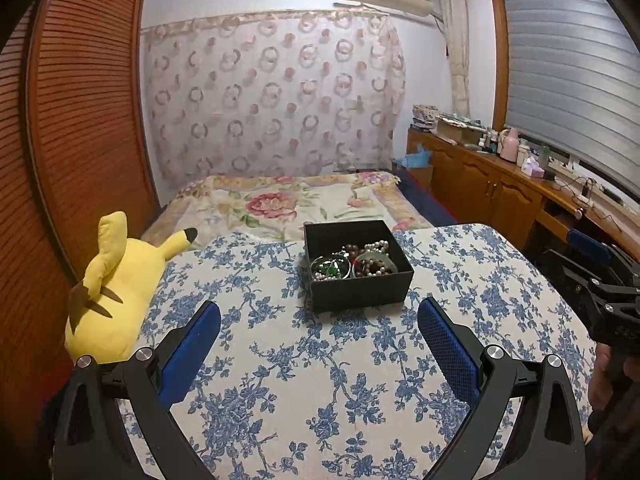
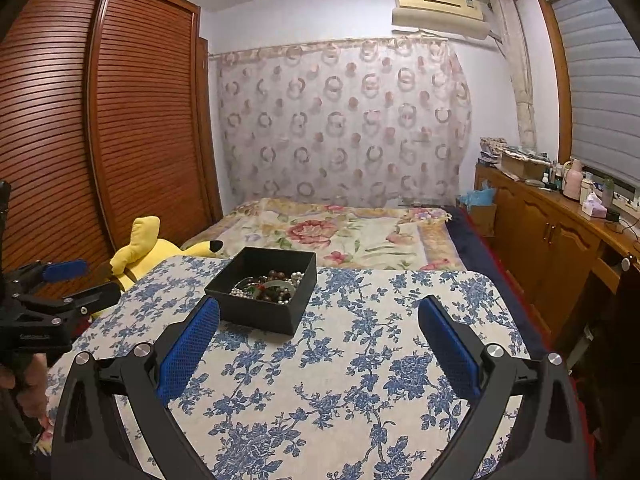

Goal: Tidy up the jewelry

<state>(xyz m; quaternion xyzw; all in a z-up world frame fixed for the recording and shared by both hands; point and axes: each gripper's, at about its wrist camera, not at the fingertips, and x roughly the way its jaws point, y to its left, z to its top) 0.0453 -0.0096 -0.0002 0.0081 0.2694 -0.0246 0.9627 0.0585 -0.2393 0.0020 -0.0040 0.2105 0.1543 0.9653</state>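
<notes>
A black open box stands on the table with the blue-flowered cloth. It holds a pile of jewelry: pearl strands, brown beads, bangles and a green piece. The box also shows in the right wrist view, with the jewelry inside. My left gripper is open and empty, just short of the box. My right gripper is open and empty, to the right of the box and a little nearer. The right gripper shows at the right edge of the left wrist view.
A yellow plush toy lies at the table's left edge. A bed with a floral cover is behind the table. A slatted wooden wardrobe stands on the left. A wooden cabinet with bottles runs along the right.
</notes>
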